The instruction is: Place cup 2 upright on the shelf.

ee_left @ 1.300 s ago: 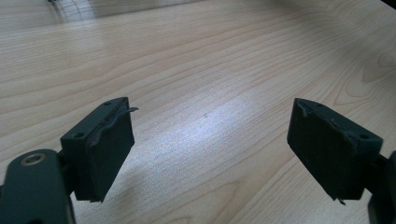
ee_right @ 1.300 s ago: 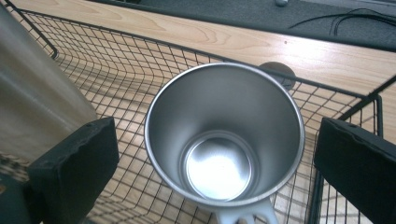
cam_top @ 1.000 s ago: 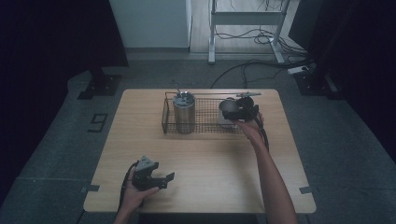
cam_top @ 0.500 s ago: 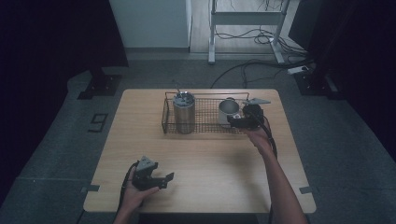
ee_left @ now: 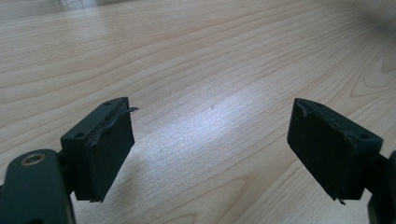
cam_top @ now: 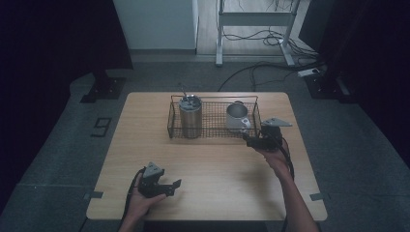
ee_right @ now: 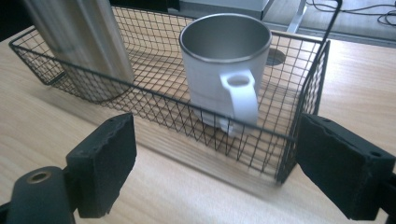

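Observation:
A white mug (cam_top: 237, 116) with a steel inside stands upright in the right half of a black wire basket (cam_top: 212, 135). In the right gripper view the mug (ee_right: 224, 60) turns its handle toward me behind the basket's wall (ee_right: 154, 93). My right gripper (cam_top: 247, 140) hovers just outside the basket's near right corner. Its jaws have just been closing, and nothing is between them (ee_right: 215, 163). A steel tumbler (cam_top: 190, 116) stands in the basket's left end. My left gripper (cam_top: 176, 186) rests low at the table's near left, open over bare wood (ee_left: 210, 144).
The wooden table (cam_top: 217, 169) is bare between the basket and the near edge. Beyond the table, cables and a metal stand's legs (cam_top: 256, 34) lie on the floor, with dark floor on both sides.
My right gripper has drawn back from the mug toward the near side and now sits outside the basket. The mug stays standing inside. The left gripper has not moved.

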Available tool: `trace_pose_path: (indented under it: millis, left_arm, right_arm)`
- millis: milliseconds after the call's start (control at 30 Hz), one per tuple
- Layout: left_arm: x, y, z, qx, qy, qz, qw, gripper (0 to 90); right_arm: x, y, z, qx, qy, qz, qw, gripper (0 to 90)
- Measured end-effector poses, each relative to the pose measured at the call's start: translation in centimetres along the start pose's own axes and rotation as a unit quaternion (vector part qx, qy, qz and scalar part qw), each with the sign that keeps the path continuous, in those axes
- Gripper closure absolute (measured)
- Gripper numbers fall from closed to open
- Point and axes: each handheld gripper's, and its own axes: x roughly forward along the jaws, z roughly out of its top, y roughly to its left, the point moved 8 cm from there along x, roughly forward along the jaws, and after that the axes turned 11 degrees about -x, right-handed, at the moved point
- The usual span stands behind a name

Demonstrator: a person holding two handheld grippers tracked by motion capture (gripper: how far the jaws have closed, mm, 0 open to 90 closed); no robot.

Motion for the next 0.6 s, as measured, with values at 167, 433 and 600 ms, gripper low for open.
trace_pose_path:
  millis: [167,433,600]
  left_arm:
    - [0.0,0.1,0.0,-0.002,0.001,0.001,1.0000,14.6]
    - [0.1,0.1,-0.2,-0.001,0.004,0.003,1.0000,14.6]
    - [0.3,0.2,-0.3,-0.001,0.007,0.005,1.0000,14.6]
  right_arm:
    - [-1.2,0.2,-1.6,0.003,-0.005,0.000,1.0000,13.1]
    - [-3.1,0.1,-4.8,0.015,-0.003,-0.008,0.9998,13.2]
    - [-4.1,-0.1,-7.3,0.027,0.005,-0.009,0.9996,13.2]
